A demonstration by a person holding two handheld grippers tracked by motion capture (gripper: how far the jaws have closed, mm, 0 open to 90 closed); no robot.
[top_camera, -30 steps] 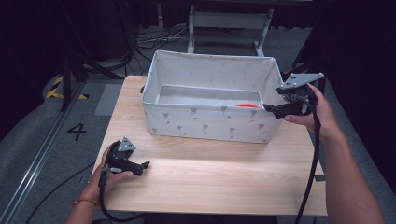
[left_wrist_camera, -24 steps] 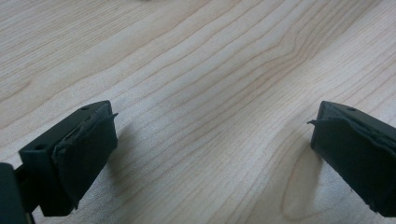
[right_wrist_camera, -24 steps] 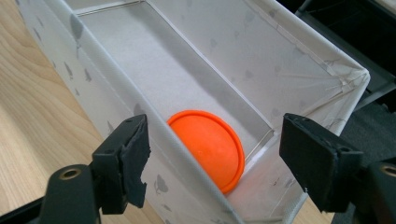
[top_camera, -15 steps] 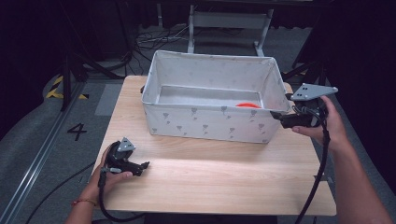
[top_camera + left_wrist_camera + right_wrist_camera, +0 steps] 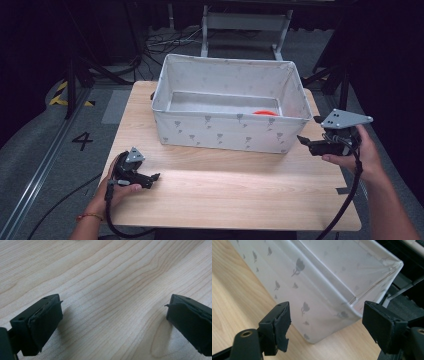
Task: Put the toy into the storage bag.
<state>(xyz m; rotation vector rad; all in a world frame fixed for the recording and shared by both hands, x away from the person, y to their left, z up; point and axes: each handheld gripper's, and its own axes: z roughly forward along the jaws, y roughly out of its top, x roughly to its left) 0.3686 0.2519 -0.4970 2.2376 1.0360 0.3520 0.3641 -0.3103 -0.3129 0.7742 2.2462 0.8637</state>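
Wooden table (image 5: 225,190): light grain, takes up the centre and lower half of the high view; bare board across the lower centre.

Fabric storage bin (image 5: 227,132): white, rectangular, printed with small grey tulip motifs; stands on the table's far half, upper centre of the high view. In the right gripper view its corner (image 5: 329,315) sits mid-frame, with the table beneath.

Right gripper (image 5: 304,141): black, with a grey three-cornered plate on top, held in the person's right hand (image 5: 357,155) at the right edge of the high view, just beside the bin's near right corner, apart from it. Jaws spread wide, nothing between them; in its own view the bin corner lies beyond the gap.

Left gripper (image 5: 154,177): black, held in the left hand (image 5: 117,187) at lower left of the high view, low over the table, well apart from the bin. Jaws wide apart over bare wood, holding nothing.

Orange object (image 5: 265,113): low and rounded, on the bin floor at its right end, partly hidden by the near wall; kind cannot be told.
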